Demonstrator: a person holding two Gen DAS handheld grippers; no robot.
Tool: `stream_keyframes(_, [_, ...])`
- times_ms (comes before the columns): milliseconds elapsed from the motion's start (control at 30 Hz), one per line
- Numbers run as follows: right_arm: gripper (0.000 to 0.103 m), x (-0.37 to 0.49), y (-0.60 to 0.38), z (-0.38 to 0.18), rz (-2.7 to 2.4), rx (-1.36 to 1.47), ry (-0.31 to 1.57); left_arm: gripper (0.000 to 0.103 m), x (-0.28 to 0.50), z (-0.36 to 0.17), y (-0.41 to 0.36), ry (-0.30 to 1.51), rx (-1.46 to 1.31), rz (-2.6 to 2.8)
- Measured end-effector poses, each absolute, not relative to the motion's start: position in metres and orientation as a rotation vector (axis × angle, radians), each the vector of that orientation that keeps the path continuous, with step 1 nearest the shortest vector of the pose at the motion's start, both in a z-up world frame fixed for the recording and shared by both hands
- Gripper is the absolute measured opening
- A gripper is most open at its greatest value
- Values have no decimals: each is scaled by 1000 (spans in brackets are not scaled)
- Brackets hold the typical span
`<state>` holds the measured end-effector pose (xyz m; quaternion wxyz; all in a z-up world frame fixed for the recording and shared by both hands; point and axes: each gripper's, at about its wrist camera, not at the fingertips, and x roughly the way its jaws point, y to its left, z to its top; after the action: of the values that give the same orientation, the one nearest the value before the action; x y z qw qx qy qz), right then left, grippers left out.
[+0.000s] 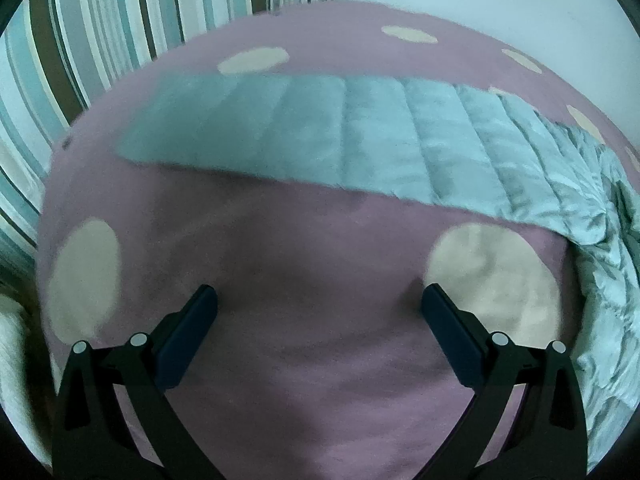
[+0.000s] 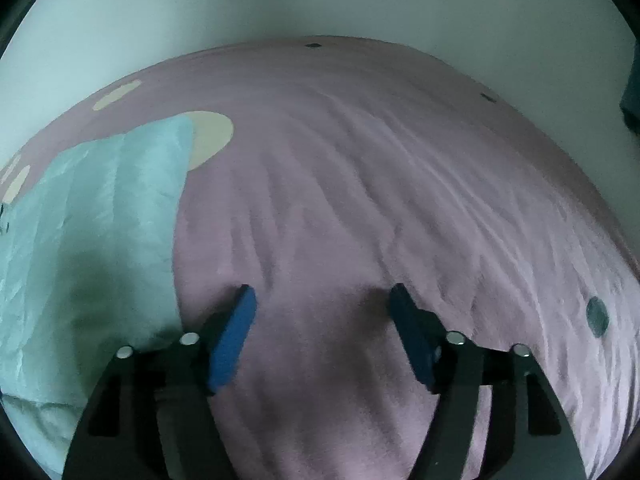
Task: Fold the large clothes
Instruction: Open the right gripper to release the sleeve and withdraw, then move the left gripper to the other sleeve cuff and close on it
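A pale blue-green quilted jacket (image 1: 380,136) lies on a pink bedcover (image 1: 312,264) with cream dots. In the left wrist view one sleeve stretches flat across the middle, and the crumpled body bunches at the right edge. My left gripper (image 1: 320,300) hovers open over bare pink cover, nearer to me than the sleeve, with nothing between its fingers. In the right wrist view the jacket (image 2: 100,220) lies at the left. My right gripper (image 2: 322,300) stands open just right of the jacket's edge, over wrinkled pink cover (image 2: 380,200), holding nothing.
Striped cushions or fabric (image 1: 100,32) stand at the bed's far left. A pale wall (image 2: 320,8) runs behind the bed. Small dark dots (image 2: 597,317) mark the cover on the right.
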<state>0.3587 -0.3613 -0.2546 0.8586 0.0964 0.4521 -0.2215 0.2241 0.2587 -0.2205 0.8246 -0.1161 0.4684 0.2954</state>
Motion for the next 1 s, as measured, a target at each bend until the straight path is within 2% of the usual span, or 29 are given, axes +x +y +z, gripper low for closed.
stream_keyframes(67, [74, 358, -363, -255, -469, 209, 950, 101, 219, -213, 272, 955, -216, 657])
stream_keyframes(167, [76, 359, -361, -255, -482, 192, 950, 101, 209, -205, 312, 903, -330, 642])
stream_keyframes(233, [77, 358, -360, -255, -488, 187, 950, 92, 201, -205, 350, 868, -466, 614])
stream_keyframes(267, [78, 357, -360, -255, -490, 187, 949, 83, 199, -207, 366, 854, -521, 602])
stream_keyframes(300, [78, 356, -358, -255, -492, 187, 948, 80, 196, -209, 380, 846, -569, 591])
stream_keyframes(400, [79, 354, -355, -255, -499, 182, 947, 80, 190, -219, 422, 804, -714, 544])
stream_keyframes(667, [80, 355, -354, -255, -508, 171, 947, 79, 197, -219, 467, 749, -803, 537])
stream_keyframes(733, [80, 354, -354, -255, -508, 171, 946, 75, 195, -219, 478, 721, -858, 536])
stream_keyframes(800, [80, 354, -353, -255, -509, 173, 946, 65, 192, -220, 486, 710, -898, 537])
stream_keyframes(1000, [80, 354, -354, -255, -508, 172, 946, 65, 173, -214, 502, 692, -885, 615])
